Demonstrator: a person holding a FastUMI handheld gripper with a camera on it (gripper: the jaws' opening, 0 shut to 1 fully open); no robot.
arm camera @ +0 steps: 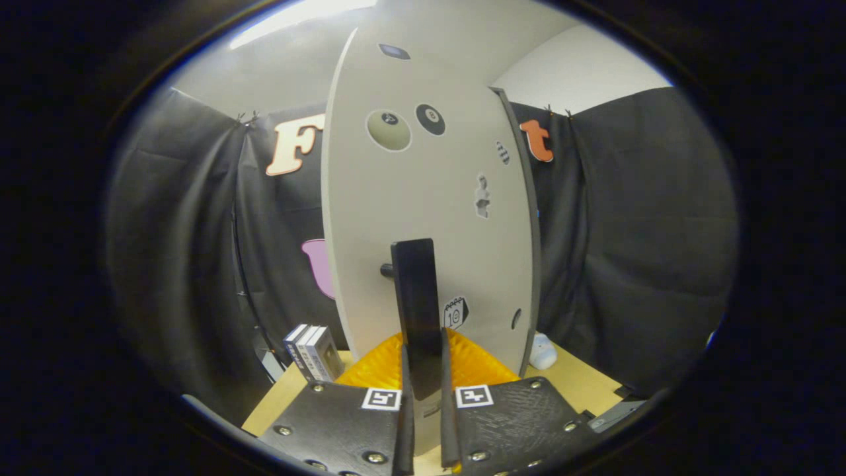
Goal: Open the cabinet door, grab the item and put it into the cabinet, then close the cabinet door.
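**Gripper clamped on the door handle**

The gripper (423,403) has both fingers pressed against the tall dark handle (416,297) standing between them. The handle is fixed to the pale cabinet door (423,198), which bears round stickers. Left of the door, small boxes (312,350) stand on the wooden table (581,377). A white item (543,352) lies right of the door.

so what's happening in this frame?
The hand-held gripper has its fingers closed on the dark vertical handle of the white cabinet door, which fills the space just ahead. A small box and a white object sit on the wooden table on either side of the cabinet.
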